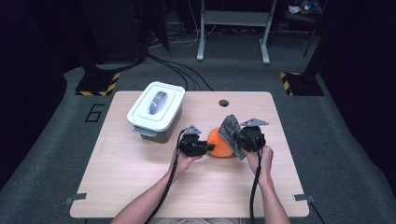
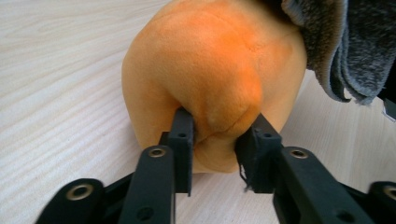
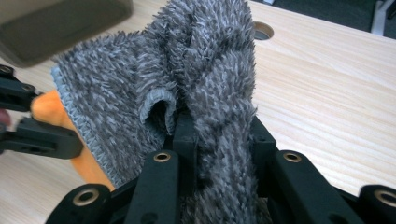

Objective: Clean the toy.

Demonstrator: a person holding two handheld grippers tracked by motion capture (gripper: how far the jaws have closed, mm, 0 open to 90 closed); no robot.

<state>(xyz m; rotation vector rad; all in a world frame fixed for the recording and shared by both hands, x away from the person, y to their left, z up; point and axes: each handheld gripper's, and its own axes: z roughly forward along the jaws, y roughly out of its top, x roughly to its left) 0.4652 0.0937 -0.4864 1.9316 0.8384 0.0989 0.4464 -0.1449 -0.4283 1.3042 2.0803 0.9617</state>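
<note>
An orange plush toy [image 1: 219,142] lies on the wooden table [image 1: 140,186] near its middle. My left gripper [image 1: 208,147] comes at it from the left. In the left gripper view the jaws [image 2: 217,135] pinch a fold of the orange plush [image 2: 210,60] low on its near side. My right gripper [image 1: 240,140] is at the toy's right, shut on a grey fluffy cloth [image 1: 230,128] held raised against the toy's top. In the right gripper view the cloth [image 3: 187,70] bunches up between the jaws [image 3: 219,135] and hides most of the plush [image 3: 49,107].
A white lidded container [image 1: 156,109] stands at the table's back left, just behind the left hand. A round cable hole [image 1: 223,103] sits near the far edge. Bare tabletop stretches at the front and right.
</note>
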